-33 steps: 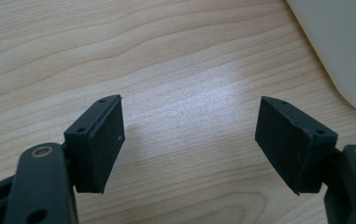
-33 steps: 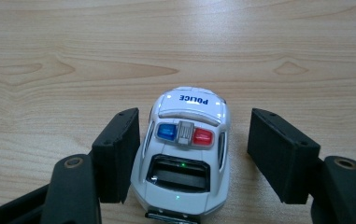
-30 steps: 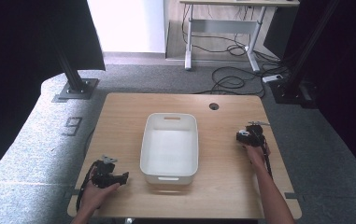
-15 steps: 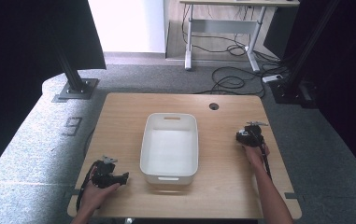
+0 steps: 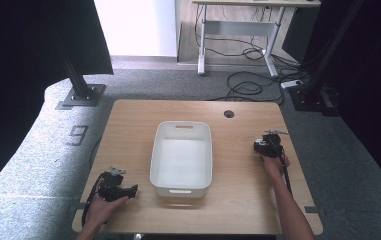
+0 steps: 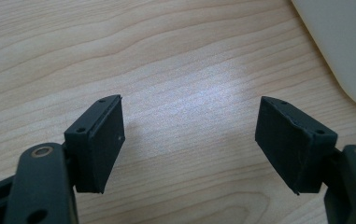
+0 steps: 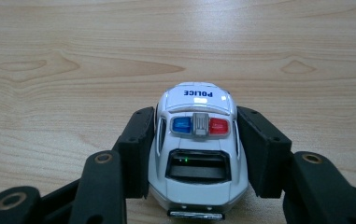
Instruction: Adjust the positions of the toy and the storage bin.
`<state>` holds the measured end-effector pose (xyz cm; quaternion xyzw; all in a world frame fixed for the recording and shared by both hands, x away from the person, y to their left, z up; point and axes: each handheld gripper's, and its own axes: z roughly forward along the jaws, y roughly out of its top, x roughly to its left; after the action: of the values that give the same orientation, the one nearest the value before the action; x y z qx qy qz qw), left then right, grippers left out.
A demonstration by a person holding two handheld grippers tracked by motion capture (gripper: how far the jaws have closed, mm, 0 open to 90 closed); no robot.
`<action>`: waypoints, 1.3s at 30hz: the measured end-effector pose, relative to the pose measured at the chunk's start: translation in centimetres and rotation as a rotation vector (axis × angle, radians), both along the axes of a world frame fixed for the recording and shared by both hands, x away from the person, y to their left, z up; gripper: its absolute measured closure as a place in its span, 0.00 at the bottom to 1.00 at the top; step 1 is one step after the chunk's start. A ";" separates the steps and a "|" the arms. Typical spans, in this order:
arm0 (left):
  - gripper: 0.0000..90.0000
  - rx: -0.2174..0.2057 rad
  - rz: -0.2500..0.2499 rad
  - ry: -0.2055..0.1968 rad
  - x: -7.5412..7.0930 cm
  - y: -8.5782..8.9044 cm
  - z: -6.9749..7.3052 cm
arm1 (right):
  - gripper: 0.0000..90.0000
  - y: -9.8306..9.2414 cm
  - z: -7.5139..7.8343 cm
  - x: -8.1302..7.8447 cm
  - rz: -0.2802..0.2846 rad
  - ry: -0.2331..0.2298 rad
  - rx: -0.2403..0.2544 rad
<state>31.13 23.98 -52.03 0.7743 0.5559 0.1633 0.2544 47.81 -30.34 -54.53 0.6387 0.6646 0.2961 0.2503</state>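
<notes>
Nearest the right gripper's camera, the toy police car (image 7: pixel 197 154) sits on the table (image 7: pixel 73 56) between the two black jaws of the right gripper (image 7: pixel 194 151). The jaws have just been closing and now stand at mid width, each pad flush against, or at most a hair off, one flank of the car; firm clamping cannot be confirmed. The wheels appear to rest on the wood, so the car is not yet lifted.

Orientation: the long axis of the car runs straight away from the camera, parallel to the jaws. The end lettered POLICE points away from the hand; the other end, with its chrome bumper, faces the camera. The red-and-blue light bar lies across that axis.

In the high view, the right gripper (image 5: pixel 268 146) is at the right side of the table, well apart from the white bin (image 5: pixel 181 157) at the centre. The bin looks empty.

The left gripper (image 6: pixel 192 140) has its jaws wide with nothing between them, resting near the bin's near left corner.

Progress, as a judgement: approach complete, grasp being secured. Remaining: lift, carry, and probably release into the bin.
</notes>
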 end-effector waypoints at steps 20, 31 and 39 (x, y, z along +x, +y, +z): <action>0.27 0.003 -0.002 0.001 0.1 0.0 0.0 | 0.56 0.4 0.3 -0.5 0.050 0.015 0.047; 0.27 0.001 -0.005 -0.002 0.0 0.0 0.1 | 0.56 1.5 0.6 -1.0 0.100 0.019 0.025; 0.27 0.000 -0.008 -0.005 0.0 0.0 0.2 | 0.56 1.9 1.1 -1.5 0.124 0.029 0.036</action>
<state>31.13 23.95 -51.85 0.7762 0.5522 0.1641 0.2564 46.29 -28.40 -53.43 0.6051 0.7009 0.3137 0.2102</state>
